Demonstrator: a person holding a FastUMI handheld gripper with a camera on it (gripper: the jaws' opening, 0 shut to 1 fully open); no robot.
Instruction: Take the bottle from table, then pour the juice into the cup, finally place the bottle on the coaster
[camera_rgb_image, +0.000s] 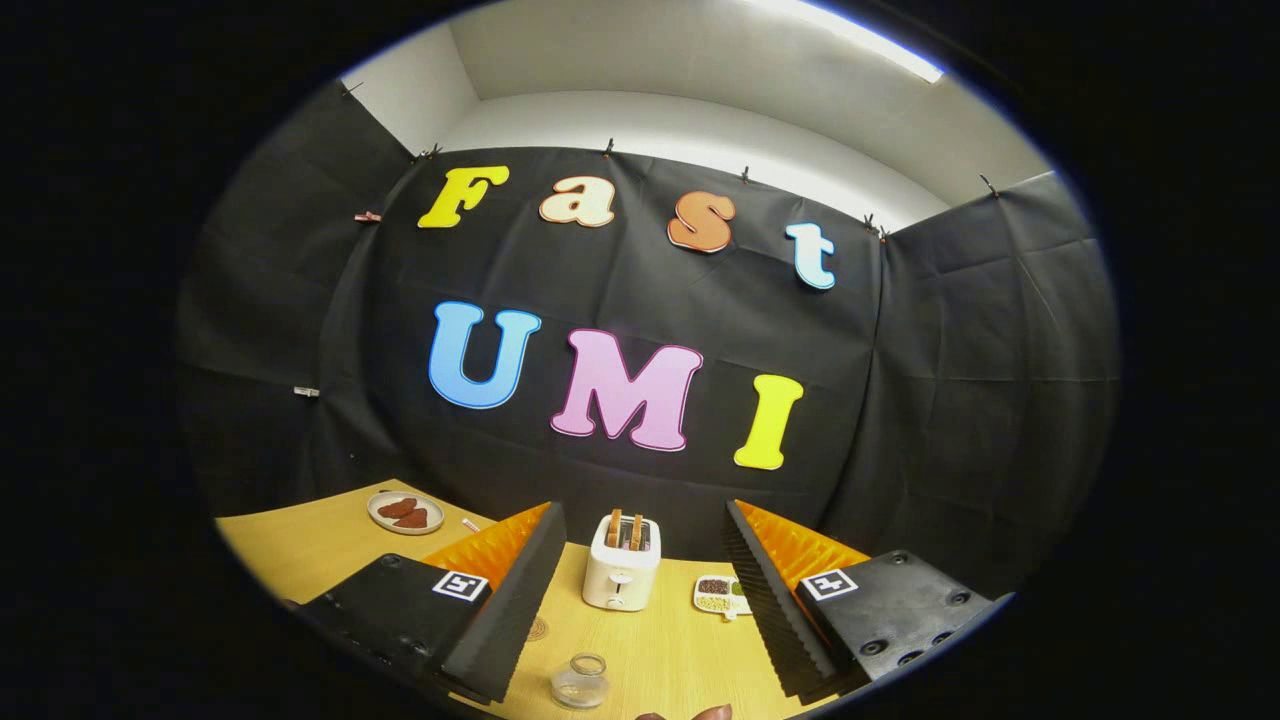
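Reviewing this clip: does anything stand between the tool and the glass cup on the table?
Nothing visible does. The glass cup stands between the open tool's fingers, nearer than their tips. The toaster and small dish sit beyond it. A reddish thing beside the cup is too cut off to identify.

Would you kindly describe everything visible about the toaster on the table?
The toaster is a small white box, plastic by its look, standing upright on the wooden table, beyond and between the open gripper fingers. Two browned slices stick up from its top slots. A lever and knob show on its near end. Nothing else touches it.
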